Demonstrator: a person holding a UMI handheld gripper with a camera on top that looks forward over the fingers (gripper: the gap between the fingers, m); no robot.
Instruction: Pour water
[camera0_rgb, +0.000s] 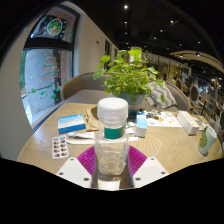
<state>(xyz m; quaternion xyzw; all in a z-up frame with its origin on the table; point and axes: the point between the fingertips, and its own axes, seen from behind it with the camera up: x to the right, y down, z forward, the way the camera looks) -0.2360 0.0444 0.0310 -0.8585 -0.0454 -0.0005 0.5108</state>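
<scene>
A clear plastic bottle (112, 140) stands upright on a round wooden table (175, 148), right between the two fingers of the gripper (112, 160). It has a white cap, a teal band just under the cap, and a see-through body. The purple pads (88, 157) flank the bottle's lower half closely on both sides, but whether they press on it or leave a thin gap cannot be told from this view; the bottle looks to be resting on the tabletop.

Taking the bottle as the landmark: directly behind it a leafy green potted plant (128, 70) rises from the middle of the table. Just behind the bottle and to its right lies a small blue-and-white packet (141, 124). To the bottle's left, a little further back, sits a blue box (71, 123), and nearer, left of the bottle, a blister strip of pills (60, 148) lies flat on the wood. Far to the bottle's right, at the table's edge, stands a pale green container (205, 140), with a white box (188, 121) behind it. Beyond the table on the bottle's left is a large window (42, 75), and to the right the room stretches away under ceiling lights.
</scene>
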